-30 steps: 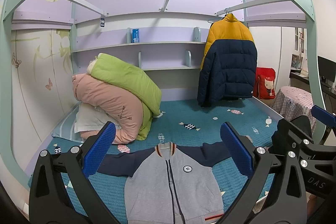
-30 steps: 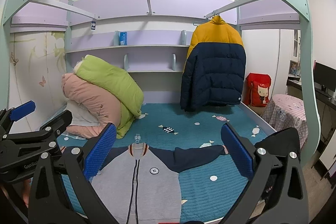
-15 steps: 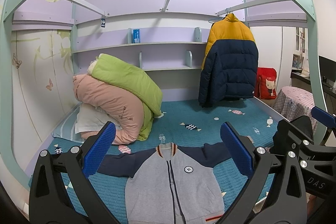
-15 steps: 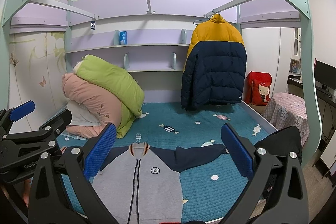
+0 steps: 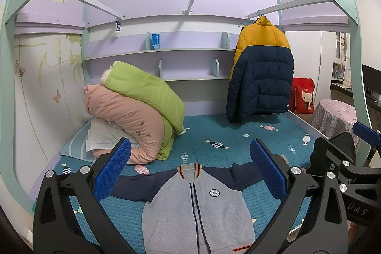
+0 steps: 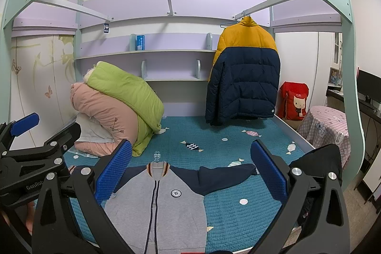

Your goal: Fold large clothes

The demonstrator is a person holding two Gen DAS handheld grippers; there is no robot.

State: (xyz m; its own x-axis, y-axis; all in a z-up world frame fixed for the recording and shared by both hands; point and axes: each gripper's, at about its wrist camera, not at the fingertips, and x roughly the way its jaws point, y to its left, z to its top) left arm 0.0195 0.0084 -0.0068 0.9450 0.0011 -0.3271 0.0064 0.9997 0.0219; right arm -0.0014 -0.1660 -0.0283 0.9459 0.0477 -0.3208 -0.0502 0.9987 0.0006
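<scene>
Jacket, grey-bodied with navy sleeves, lies flat and zipped at six o'clock on the teal bedspread, collar pointing to twelve, sleeves spread toward nine and three. My left gripper and right gripper both hang above it with fingers spread wide, grasping nothing. To fold well, I judge I should pinch a shoulder and the hem on one side together, lifting evenly so the zip line stays straight. Farther off, at ten o'clock, rolled quilts are stacked; at two o'clock a puffer coat hangs.

Bedding pile beside jacket's left sleeve
</scene>
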